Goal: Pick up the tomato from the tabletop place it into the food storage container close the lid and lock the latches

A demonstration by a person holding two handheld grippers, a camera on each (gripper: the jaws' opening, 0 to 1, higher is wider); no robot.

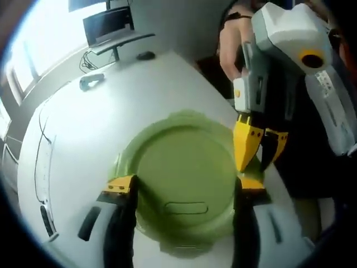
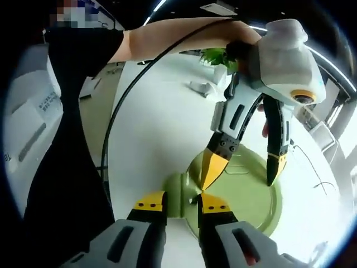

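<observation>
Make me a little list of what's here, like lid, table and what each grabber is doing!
lid: green lid, on the container, flat on the white table
tomato: not seen, probably inside
left gripper: jaws wide apart, one on each side of the lid
right gripper: at the lid's edge, jaws set on either side of a green latch tab
behind: monitor and mouse at the table's far end
person: bare arm holding the left gripper

Beyond the left gripper [image 1: 181, 190], far side of white worktop [image 1: 139, 100]: monitor [image 1: 109, 25], dark mouse [image 1: 146, 55], grey handheld device [image 1: 91, 81]. Thin cable [image 1: 42, 151] left of it. Green plant [image 2: 215, 56] past right gripper [image 2: 181, 204].
</observation>
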